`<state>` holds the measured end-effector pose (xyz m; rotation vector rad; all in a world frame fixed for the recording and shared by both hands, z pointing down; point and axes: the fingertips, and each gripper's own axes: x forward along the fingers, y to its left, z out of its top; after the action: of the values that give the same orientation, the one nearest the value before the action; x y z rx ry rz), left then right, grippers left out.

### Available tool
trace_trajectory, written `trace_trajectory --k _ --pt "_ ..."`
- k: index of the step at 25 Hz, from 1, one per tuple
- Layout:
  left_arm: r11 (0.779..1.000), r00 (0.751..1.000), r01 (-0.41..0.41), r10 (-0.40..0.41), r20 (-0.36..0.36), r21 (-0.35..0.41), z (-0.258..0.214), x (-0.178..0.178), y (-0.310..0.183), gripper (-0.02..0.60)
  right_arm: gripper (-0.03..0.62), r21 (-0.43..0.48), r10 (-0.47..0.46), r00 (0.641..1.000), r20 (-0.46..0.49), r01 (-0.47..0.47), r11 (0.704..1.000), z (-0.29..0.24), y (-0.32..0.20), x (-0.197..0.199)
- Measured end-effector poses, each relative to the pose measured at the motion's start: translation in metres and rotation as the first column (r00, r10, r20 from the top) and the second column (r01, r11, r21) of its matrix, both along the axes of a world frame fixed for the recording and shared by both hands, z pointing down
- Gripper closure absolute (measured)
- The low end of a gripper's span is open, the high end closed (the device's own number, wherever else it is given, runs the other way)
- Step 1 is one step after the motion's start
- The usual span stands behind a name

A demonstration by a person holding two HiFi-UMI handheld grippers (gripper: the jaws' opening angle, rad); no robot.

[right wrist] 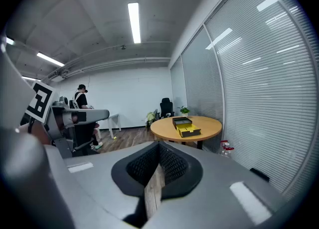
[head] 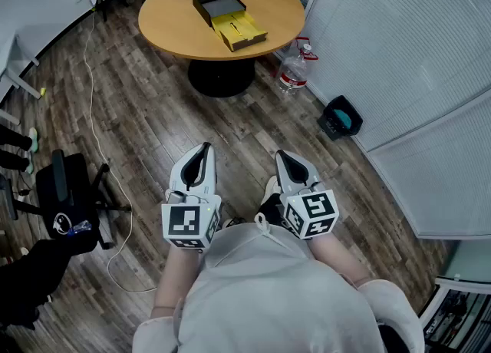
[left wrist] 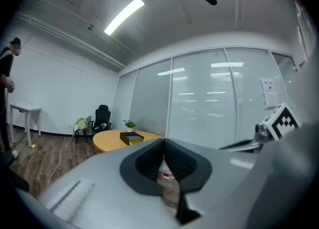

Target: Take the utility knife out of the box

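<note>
A black box (head: 218,3) lies open on the round wooden table (head: 176,21) at the far end of the room, with a yellow tray (head: 241,31) beside it. I cannot make out the utility knife at this distance. My left gripper (head: 204,147) and right gripper (head: 281,155) are held close to my body over the wood floor, far from the table, both shut and empty. The left gripper view shows the box (left wrist: 130,137) small beyond the closed tips (left wrist: 163,142). In the right gripper view the box (right wrist: 182,122) and yellow tray (right wrist: 189,131) sit beyond the closed tips (right wrist: 159,146).
Water bottles (head: 295,70) stand by the table's black pedestal. A dark bin (head: 341,117) sits against the blind-covered glass wall on the right. An office chair (head: 69,190) and a white cable (head: 92,113) are on the left. A person (right wrist: 79,98) stands by desks far off.
</note>
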<state>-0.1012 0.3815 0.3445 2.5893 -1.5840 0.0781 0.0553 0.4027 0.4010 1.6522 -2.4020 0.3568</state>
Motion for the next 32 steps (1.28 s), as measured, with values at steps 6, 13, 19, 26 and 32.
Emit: trace_trajectory --k 6,13,19,26,32 --pt "1.0 1.0 -0.007 0.007 0.001 -0.003 0.004 -0.007 -0.003 0.575 0.594 -0.007 0.003 1.0 -0.004 -0.003 1.0 0.005 -0.002 -0.008" --pt "1.0 1.0 -0.001 0.001 0.001 -0.029 0.013 -0.019 -0.006 0.575 0.594 -0.032 0.026 0.999 0.031 -0.025 0.999 0.012 -0.009 -0.016" --pt "0.997 1.0 0.019 -0.02 -0.012 -0.069 0.027 -0.03 -0.026 0.575 0.594 -0.057 0.035 0.999 0.027 -0.033 0.998 0.019 -0.032 -0.02" --pt "0.994 0.998 0.063 -0.063 0.0 -0.085 0.038 -0.01 -0.087 0.575 0.594 -0.078 0.006 0.999 0.038 -0.003 0.997 0.032 -0.096 0.005" --pt "0.991 0.994 0.106 -0.105 0.024 -0.087 0.029 0.022 -0.161 0.575 0.594 -0.087 -0.037 0.997 0.062 0.042 0.995 0.026 -0.182 0.037"
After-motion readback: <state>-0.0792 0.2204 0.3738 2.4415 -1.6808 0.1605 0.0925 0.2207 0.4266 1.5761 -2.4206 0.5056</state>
